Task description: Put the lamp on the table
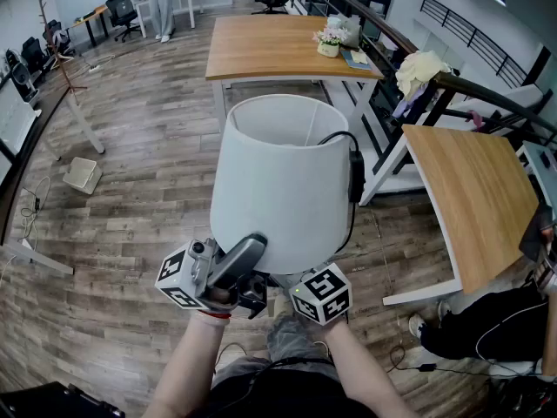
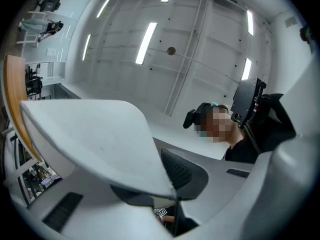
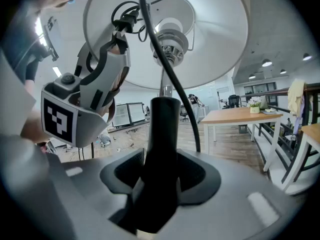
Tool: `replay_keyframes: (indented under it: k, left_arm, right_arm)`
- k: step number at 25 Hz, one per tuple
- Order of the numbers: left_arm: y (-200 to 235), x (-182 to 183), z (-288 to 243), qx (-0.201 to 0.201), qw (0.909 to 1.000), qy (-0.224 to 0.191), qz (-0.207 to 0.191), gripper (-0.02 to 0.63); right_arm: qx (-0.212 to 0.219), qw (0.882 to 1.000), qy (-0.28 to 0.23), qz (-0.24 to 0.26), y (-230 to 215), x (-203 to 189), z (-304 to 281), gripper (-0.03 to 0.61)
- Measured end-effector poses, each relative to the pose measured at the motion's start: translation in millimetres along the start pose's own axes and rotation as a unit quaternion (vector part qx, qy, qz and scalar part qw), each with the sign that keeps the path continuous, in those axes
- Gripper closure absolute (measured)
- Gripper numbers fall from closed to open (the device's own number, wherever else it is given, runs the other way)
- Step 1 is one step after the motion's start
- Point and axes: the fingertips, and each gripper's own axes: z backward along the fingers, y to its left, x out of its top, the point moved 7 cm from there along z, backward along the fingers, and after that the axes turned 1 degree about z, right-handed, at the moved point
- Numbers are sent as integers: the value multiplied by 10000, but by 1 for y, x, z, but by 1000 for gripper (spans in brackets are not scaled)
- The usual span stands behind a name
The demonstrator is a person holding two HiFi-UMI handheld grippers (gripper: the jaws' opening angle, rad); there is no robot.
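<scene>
The lamp hangs in the air in front of me, its white shade (image 1: 278, 181) upright and open at the top. A black cord (image 1: 354, 174) runs down the shade's right side. My left gripper (image 1: 251, 249) reaches up from below and is shut on the shade's lower rim (image 2: 100, 144), which passes between its jaws. In the right gripper view the black lamp stem (image 3: 161, 134) stands between the pads of my right gripper (image 3: 160, 181), which is shut on it below the bulb socket (image 3: 170, 41). In the head view the shade hides the right jaws.
A wooden table (image 1: 474, 198) stands to the right, a longer wooden table (image 1: 270, 46) with a flower pot (image 1: 329, 43) further ahead. A person sits on the floor at bottom right (image 1: 487, 325); another stands far back (image 1: 161, 3). Wooden floor lies beneath.
</scene>
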Motion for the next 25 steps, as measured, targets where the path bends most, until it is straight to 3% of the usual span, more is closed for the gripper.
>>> replay_keyframes:
  k: [8,14,25]
  left_arm:
    - [57,3,-18,65,9995,3,-305,548]
    - [93,-4,-28,44,9980,418,-470,526]
    - [155,-10,-39,110,9982,563,-168,551]
  right_arm:
    - [80,10000,23,-35,-56,12,-20,370]
    - [109,9999,100,-49,-95,17,-32,370]
    - [94,9998,152,-35,-159,21,-46,371]
